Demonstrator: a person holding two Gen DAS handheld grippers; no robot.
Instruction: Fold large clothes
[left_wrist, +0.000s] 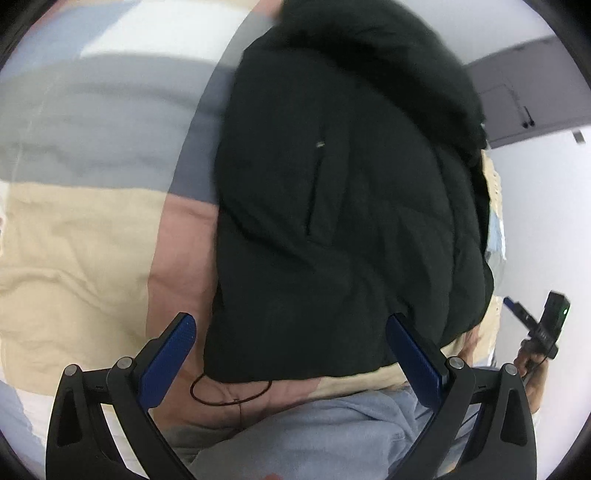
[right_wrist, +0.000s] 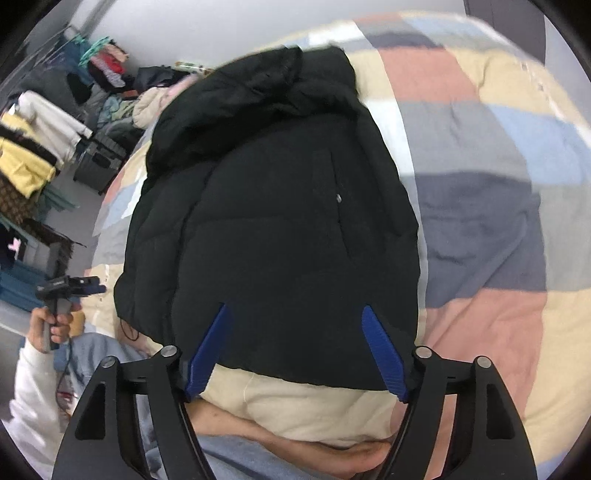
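A black puffer jacket (left_wrist: 343, 206) lies folded into a compact block on a patchwork bed, hood at the far end; it also shows in the right wrist view (right_wrist: 273, 221). My left gripper (left_wrist: 291, 325) is open and empty, hovering above the jacket's near hem. A thin black drawcord loop (left_wrist: 231, 393) sticks out from the hem. My right gripper (right_wrist: 297, 314) is open and empty, above the jacket's near edge. Each gripper shows in the other's view, held in a hand: the right gripper (left_wrist: 550, 325) and the left gripper (right_wrist: 70, 288).
The bed cover (right_wrist: 480, 221) is a quilt of beige, pink, grey, blue and white patches. Racks of hanging clothes (right_wrist: 44, 147) and a suitcase (right_wrist: 99, 162) stand left of the bed. A grey cabinet (left_wrist: 524, 103) stands by the wall.
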